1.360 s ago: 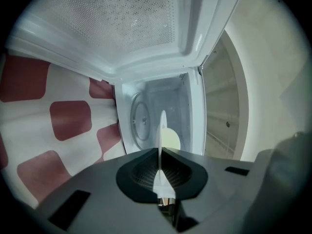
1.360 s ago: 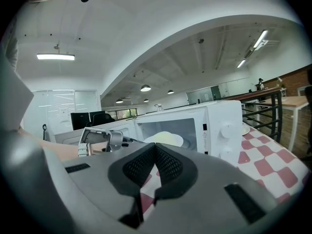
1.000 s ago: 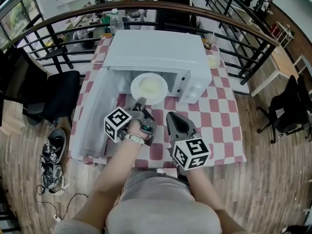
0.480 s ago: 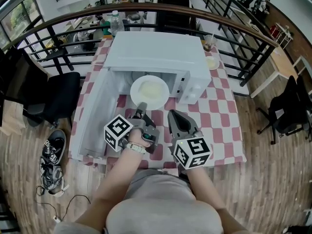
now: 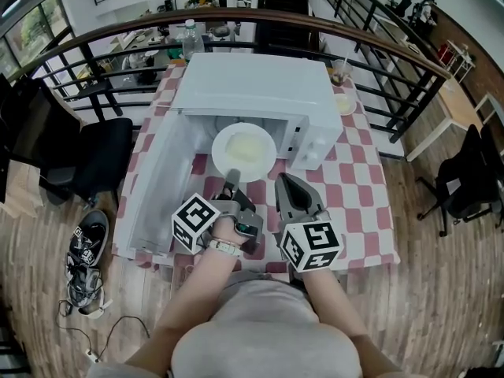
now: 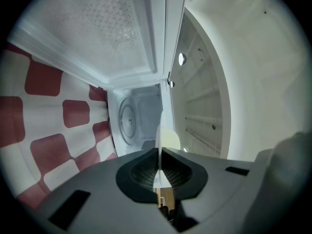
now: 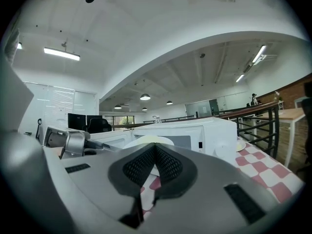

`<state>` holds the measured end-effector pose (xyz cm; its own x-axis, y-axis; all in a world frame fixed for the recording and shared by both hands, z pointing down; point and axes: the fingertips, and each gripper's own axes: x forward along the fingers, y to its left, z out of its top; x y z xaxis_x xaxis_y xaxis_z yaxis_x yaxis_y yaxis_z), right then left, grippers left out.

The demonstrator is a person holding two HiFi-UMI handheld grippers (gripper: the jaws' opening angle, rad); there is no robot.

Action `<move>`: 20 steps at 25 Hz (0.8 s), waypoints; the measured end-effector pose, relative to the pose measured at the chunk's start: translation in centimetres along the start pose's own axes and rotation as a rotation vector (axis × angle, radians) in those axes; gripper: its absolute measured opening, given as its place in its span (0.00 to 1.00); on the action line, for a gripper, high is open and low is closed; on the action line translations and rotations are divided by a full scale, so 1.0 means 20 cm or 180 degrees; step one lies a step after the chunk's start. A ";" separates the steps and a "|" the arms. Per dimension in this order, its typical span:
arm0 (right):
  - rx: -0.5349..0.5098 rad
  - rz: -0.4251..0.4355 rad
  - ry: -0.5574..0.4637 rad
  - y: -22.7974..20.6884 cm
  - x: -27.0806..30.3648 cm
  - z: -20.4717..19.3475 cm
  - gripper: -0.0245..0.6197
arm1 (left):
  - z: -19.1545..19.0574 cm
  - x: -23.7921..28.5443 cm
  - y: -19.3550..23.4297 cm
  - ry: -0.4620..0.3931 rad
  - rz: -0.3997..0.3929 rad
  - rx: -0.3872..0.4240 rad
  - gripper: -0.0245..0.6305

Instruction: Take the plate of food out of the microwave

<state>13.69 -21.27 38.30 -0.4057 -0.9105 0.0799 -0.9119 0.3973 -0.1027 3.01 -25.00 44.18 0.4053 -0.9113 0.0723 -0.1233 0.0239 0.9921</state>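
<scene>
My left tongs (image 5: 231, 178) are clamped on the near rim of the plate (image 5: 244, 152). My right tongs (image 5: 287, 189) sit just beside, closed on nothing. The plate looks stiff, breakable and probably slick (held at one edge, it could tip), and it is at the microwave (image 5: 260, 85) mouth. The open door (image 5: 153, 183) hems my left, and the checked table (image 5: 350, 187) gives room on the right.

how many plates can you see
2. One plate at the microwave opening, held by the left gripper; a smaller plate on the table right of it. Others may be hidden.
</scene>
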 end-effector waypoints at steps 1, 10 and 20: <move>-0.0012 -0.0012 -0.0009 0.00 0.00 0.00 0.08 | 0.00 0.00 -0.01 -0.0017 -0.0020 -0.0001 0.06; -0.0111 -0.0005 -0.0048 0.03 0.00 0.02 0.08 | -0.01 -0.02 -0.04 -0.0060 -0.0136 0.0034 0.06; -0.0123 -0.0070 -0.0063 0.02 -0.01 0.03 0.08 | -0.01 -0.02 -0.09 -0.0041 -0.0221 0.0072 0.06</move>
<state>13.41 -20.93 37.72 -0.3845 -0.9210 0.0620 -0.9225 0.3809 -0.0628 3.35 -24.60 42.42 0.4020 -0.9156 0.0019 -0.1159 -0.0488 0.9921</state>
